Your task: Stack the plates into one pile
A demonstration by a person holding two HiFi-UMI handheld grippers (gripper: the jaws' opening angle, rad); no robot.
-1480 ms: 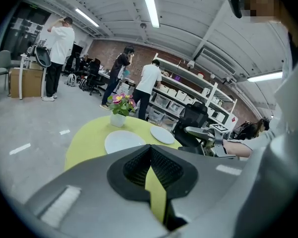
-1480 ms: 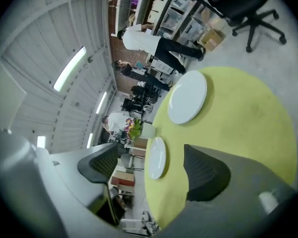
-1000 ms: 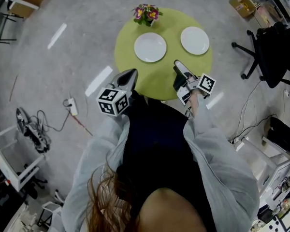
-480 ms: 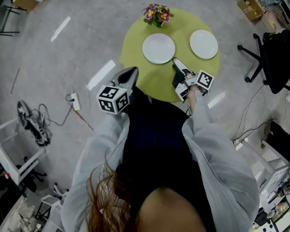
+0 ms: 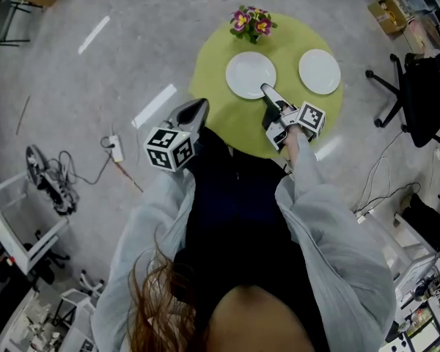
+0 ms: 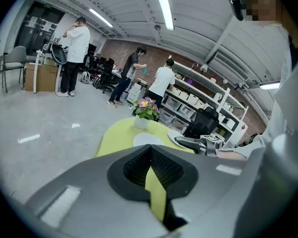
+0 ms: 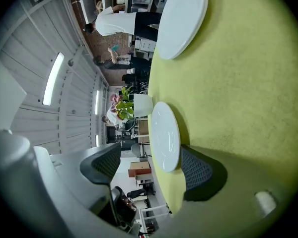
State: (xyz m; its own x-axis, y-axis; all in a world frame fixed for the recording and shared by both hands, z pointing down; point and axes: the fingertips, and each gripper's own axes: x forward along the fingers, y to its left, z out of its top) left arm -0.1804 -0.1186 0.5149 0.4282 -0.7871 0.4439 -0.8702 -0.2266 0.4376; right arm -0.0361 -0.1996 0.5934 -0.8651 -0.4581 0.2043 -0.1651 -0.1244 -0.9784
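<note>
1. White plate, round and smooth, lay on the matte green table. My right gripper held its jaws apart astride the near rim, not yet pinching. I judged it set for a lift.
2. Second plate lay well apart, to the right.
3. Left gripper: jaws together, empty, parked at the table edge.

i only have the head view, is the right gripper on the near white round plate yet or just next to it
Observer: Not gripping. The right gripper has its jaws open around the rim of the near white round plate, one pad above the rim and the other down by the yellow-green round table.
Operator: left gripper holding anything
Observer: No. The left gripper has its jaws together with nothing between them.
</note>
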